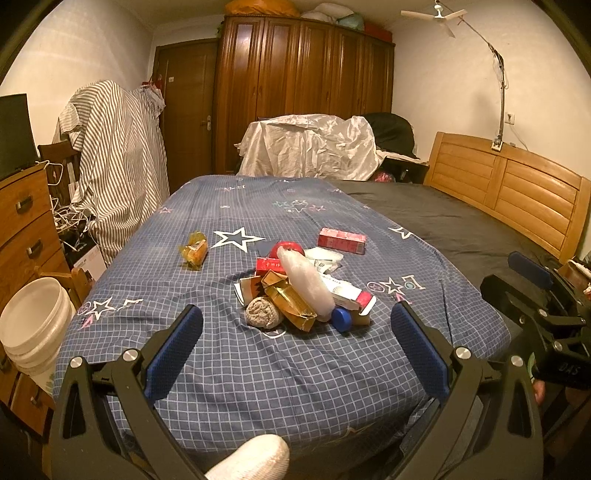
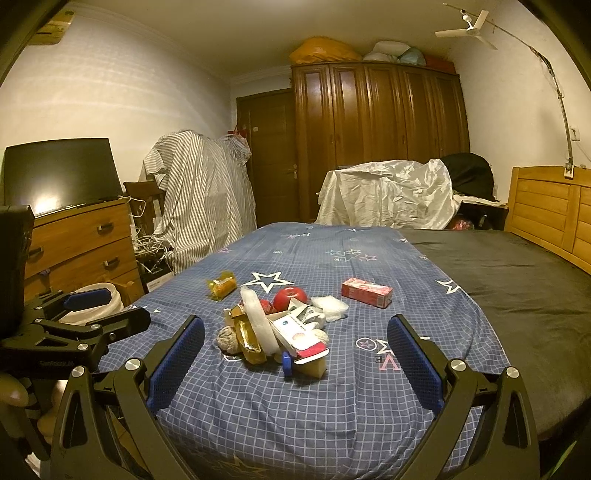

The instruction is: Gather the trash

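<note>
Matt checked cloth bedspread [image 1: 258, 354]; glossy gold foil wrapper [image 1: 291, 304]; smooth blue plastic cap [image 1: 341, 319] at its three o'clock; glossy varnished wood wardrobe [image 1: 306, 92]; white bucket [image 1: 33, 321], probably plastic.

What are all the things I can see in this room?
Bucket: one, white, on the floor left of the bed.
Trash pile: one, mixed colours, middle of the blue checked sheet.
Red box: one, apart, behind the pile on the right.
Yellow packet: one, apart, left of the pile.
Apple: one, red, at the back of the pile.
Wardrobe: one, brown, far wall.
Ceiling fan: one, white.
Left gripper: open, empty, short of the pile.
Right gripper: open, empty.
</note>
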The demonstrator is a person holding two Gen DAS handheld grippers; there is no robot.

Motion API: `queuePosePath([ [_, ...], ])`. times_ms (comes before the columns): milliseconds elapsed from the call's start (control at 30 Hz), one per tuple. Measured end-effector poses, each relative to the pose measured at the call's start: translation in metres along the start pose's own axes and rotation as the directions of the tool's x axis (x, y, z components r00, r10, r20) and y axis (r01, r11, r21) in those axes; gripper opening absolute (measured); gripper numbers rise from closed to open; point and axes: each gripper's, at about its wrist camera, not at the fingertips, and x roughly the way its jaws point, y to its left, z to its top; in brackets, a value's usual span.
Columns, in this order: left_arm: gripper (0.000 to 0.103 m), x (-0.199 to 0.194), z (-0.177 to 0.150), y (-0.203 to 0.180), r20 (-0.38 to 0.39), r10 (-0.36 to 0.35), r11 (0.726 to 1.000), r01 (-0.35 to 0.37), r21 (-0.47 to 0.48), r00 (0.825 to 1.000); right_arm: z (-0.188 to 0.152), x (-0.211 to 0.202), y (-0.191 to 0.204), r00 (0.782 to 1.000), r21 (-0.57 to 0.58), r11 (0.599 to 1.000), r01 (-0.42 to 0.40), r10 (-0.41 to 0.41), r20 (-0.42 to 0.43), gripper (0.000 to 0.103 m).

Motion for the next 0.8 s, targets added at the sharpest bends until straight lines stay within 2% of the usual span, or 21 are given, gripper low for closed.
queuePosePath([
  [433,0.098,0.010,0.001,0.005,-0.033,-0.001,1.000,0.000,-0.020,0.999,0.001,0.007,0.002,1.000,-0.010,1.000,-0.014,0.014,-0.011,0.099],
  [600,0.098,0.028,-0.003,0.016,-0.088,-0.025,0.998,0.020,-0.057,0.996,0.000,0.018,0.002,0.999,-0.018,1.000,-0.021,0.020,-0.030,0.099],
  [800,0.098,0.059,-0.014,0.030,-0.161,-0.009,0.997,-0.002,-0.071,0.987,-0.007,0.058,0.000,0.994,-0.042,0.998,-0.057,0.052,-0.096,0.099],
])
